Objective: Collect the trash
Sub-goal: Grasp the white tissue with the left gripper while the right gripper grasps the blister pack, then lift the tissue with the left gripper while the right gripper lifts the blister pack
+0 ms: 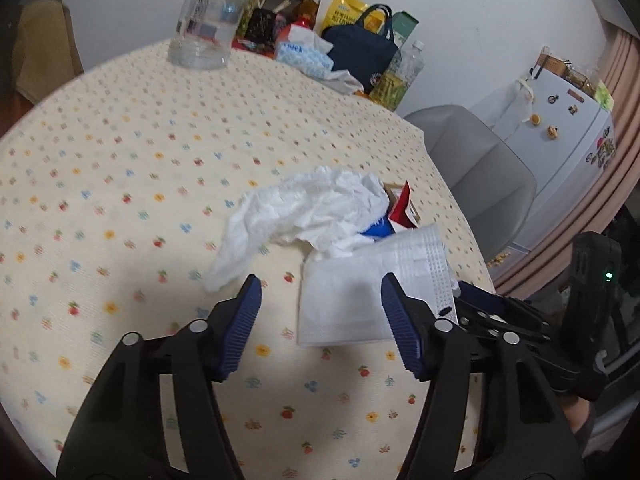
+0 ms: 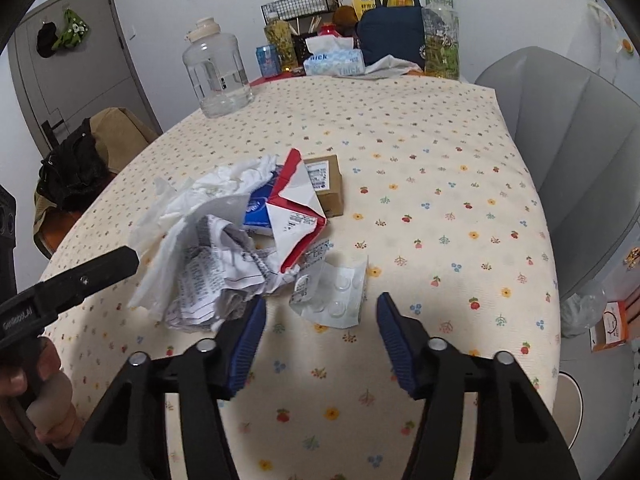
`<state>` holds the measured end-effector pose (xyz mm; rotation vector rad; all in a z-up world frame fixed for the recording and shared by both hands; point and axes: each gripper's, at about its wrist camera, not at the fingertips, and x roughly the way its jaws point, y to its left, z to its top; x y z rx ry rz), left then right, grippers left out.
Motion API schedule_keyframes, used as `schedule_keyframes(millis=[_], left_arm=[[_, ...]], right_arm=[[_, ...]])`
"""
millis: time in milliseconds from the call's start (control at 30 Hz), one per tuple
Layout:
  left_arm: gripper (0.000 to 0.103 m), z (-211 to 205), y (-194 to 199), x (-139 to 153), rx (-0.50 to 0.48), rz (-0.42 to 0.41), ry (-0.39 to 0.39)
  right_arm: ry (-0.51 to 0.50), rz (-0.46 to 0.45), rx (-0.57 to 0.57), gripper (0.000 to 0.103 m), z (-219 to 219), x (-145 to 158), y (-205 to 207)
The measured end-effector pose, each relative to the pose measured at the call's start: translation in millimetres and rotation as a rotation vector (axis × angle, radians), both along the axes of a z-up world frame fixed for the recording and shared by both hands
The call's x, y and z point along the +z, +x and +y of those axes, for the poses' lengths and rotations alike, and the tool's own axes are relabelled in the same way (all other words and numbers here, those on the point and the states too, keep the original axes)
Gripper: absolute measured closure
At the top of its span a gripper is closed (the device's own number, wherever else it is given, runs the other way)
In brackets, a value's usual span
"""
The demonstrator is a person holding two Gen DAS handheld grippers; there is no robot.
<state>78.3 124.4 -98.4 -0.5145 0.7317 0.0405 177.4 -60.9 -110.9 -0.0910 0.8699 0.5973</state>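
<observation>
A heap of trash lies on the flowered tablecloth. It holds white crumpled tissue, a white face mask, a crumpled printed paper, a torn red-and-white carton, a brown box and a clear blister wrapper. My left gripper is open, low over the cloth, its right finger at the mask. My right gripper is open, just in front of the blister wrapper, its left finger beside the printed paper.
At the table's far end stand a clear water jug, a tissue box, a navy bag and bottles. A grey chair is at the right, a chair with clothes at the left.
</observation>
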Motion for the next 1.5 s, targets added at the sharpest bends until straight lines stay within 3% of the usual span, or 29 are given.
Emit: schedule_keyframes(millis=[200, 300, 367, 433, 500, 933, 1500], left_arm=[[0.047, -13, 8, -10, -0.016, 0.045, 0.018], [0.055, -19, 11, -13, -0.023, 0.06, 0.038], [0.079, -19, 14, -15, -0.034, 0.073, 0.018], [0.094, -19, 14, -16, -0.032, 0.084, 0.015], [0.099, -17, 12, -15, -0.025, 0.08, 0.006], [0.1, -12, -21, 58, -0.036, -0.131, 0.012], [0.1, -44, -3, 106, -0.119, -0.244, 0.079]], right_arm=[[0.007, -0.001, 0.009, 0.075, -2, -2, 3], [0.02, 0.002, 0.012, 0.076, -7, -1, 0], [0.029, 0.003, 0.013, 0.076, -10, 0, -3], [0.039, 0.003, 0.012, 0.076, -13, 1, -6], [0.051, 0.005, 0.013, 0.076, -16, 3, -8], [0.095, -0.061, 0.037, 0.076, -27, 35, -28], [0.151, -0.122, -0.01, 0.076, -66, 62, -35]])
